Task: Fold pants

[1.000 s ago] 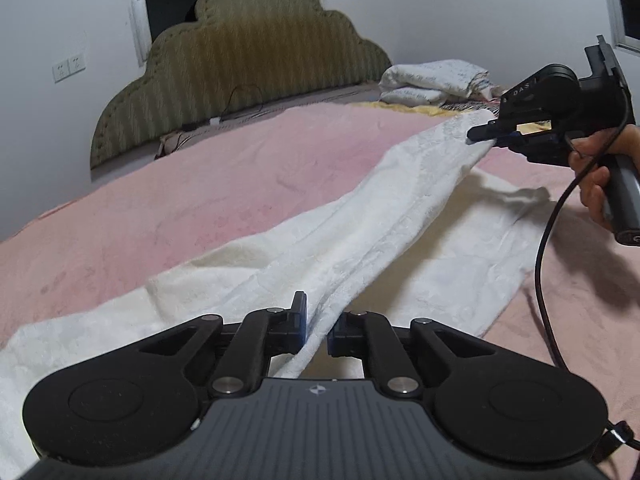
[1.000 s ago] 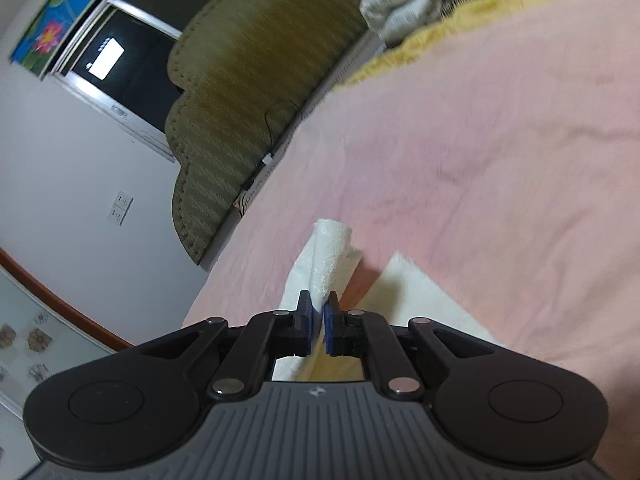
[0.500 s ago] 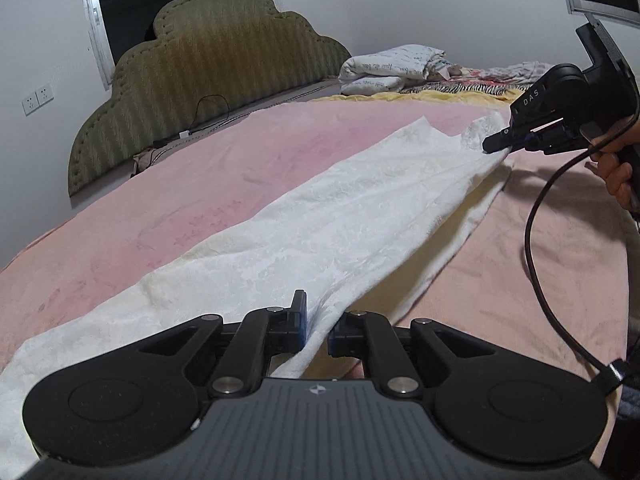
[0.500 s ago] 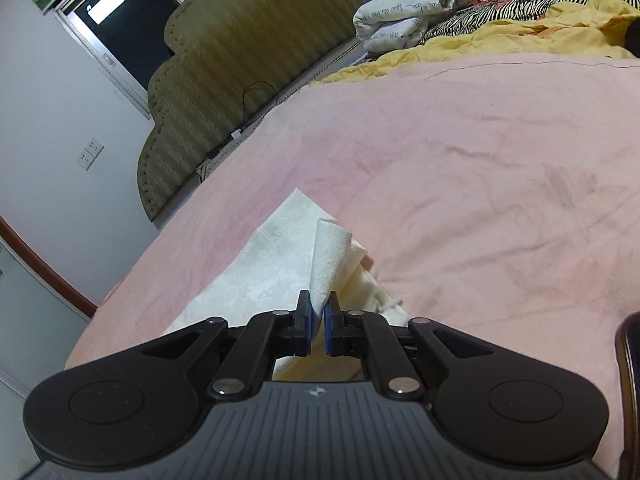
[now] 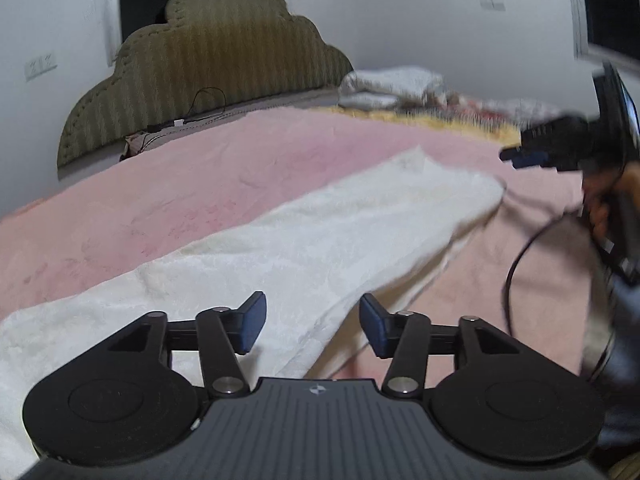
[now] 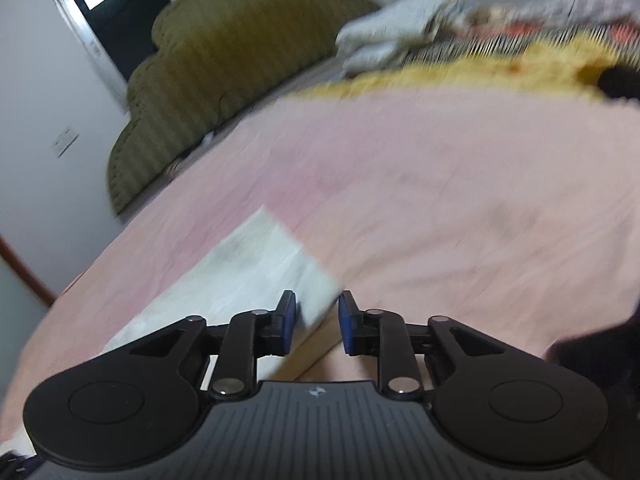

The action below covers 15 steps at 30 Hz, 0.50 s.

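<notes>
Nearest in the left wrist view, the left tongs stand apart and are opening, with the white pants lying under the gap but no pad pressing on them; the cloth there is let go. In the right wrist view the right tongs are opening too; the corner of the pants reaches in between the pads, yet it looks slack and unpinched, though blur makes the contact hard to read. The pants lie as one long strip on the pink bed, one layer seemingly laid over another along the length; a lower edge peeks out on the right side. So the lengthwise fold, leg upon leg, looks done and just set down; the crosswise folds that would shorten the strip are, as far as can be judged, yet to be made. Farther off, the right tongs hang above the far end of the pants, clear of the cloth; beyond them a green headboard and heaped bedding.
</notes>
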### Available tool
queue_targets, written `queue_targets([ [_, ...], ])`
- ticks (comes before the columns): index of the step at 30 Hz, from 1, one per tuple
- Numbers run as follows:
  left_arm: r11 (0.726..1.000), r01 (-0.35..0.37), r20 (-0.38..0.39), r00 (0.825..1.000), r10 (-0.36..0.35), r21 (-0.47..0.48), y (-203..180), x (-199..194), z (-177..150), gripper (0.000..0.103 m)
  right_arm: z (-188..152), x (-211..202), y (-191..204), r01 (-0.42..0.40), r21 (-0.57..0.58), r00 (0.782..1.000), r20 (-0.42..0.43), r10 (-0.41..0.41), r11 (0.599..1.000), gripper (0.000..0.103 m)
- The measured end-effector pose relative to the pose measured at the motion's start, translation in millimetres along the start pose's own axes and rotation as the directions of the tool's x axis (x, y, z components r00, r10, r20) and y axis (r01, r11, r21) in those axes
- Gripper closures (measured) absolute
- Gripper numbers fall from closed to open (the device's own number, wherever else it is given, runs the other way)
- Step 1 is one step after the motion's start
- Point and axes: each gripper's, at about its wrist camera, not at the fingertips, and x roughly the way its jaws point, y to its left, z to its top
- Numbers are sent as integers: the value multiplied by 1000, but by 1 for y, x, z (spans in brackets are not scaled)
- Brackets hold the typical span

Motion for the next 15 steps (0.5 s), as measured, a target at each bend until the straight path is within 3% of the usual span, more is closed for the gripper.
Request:
queue_targets([
  [2, 996, -27, 27, 999, 29, -80, 12, -1, 6, 33, 5, -10, 14, 41, -89, 993, 117, -30, 995, 78],
  [3, 992, -61, 27, 998, 64, -109, 18, 0, 8, 33, 8, -8, 25, 8, -143, 994, 112, 8, 990, 78],
  [5, 981, -114, 10, 993, 117, -158, 30, 3, 12, 33, 11, 8, 54, -94, -272, 995, 5, 99, 958, 76],
  [8, 963, -140, -27, 990, 138, -231, 48, 6, 11, 33, 5, 41, 98, -244, -406, 967, -169, 190, 880, 75],
  [10, 956, -158, -59, 987, 147, -249, 57, 11, 8, 33, -2, 66, 123, -257, -473, 961, -215, 172, 843, 75],
  [12, 951, -190, -110, 980, 168, -242, 61, 19, 1, 33, -5, 95, 135, -228, -506, 963, -246, 114, 832, 75],
  [15, 953, -212, -148, 972, 183, -216, 60, 27, -7, 33, 1, 140, 125, -156, -456, 960, -278, 27, 876, 75],
])
